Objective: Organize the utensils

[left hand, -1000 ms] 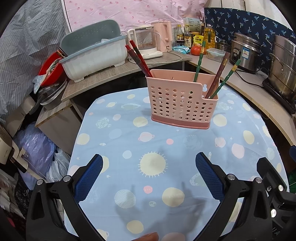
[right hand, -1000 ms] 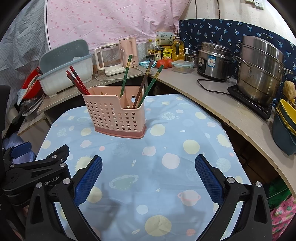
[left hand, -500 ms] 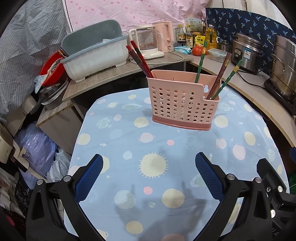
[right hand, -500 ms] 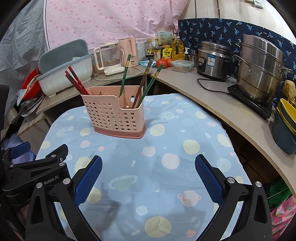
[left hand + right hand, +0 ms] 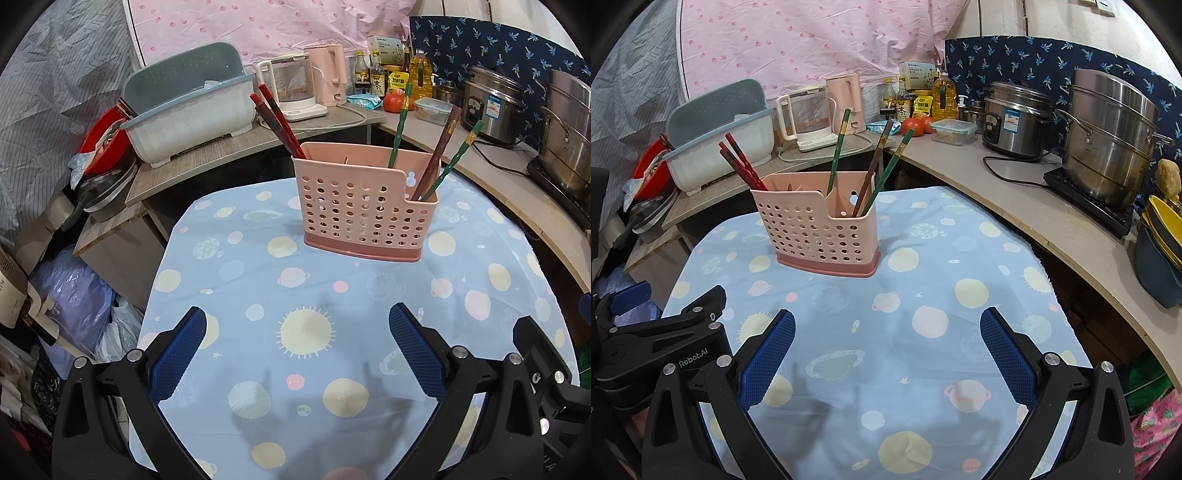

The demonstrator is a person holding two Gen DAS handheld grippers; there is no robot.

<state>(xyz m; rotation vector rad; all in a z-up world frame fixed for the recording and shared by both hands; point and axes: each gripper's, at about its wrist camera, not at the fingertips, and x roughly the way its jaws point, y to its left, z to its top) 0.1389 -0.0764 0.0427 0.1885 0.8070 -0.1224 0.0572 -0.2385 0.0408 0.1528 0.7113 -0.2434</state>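
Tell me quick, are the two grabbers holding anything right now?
Left gripper: open, holding nothing, above the tablecloth.
Right gripper: open, holding nothing too.

Table [image 5: 491,236] is covered edge to edge by a light blue cloth [image 5: 258,295] printed with suns, planets and pale dots; cloth lies flat, faint creases only. One thing sits directly on it: a pink perforated holder [image 5: 364,214], upright, at the far middle of the table, darker pink base flat on the cloth. In the right wrist view the same holder [image 5: 820,229] sits left of centre. Rest of the cloth is bare. Both tools hang over the near edge, not touching the cloth as far as can be seen. Cloth drapes over the table's left edge.
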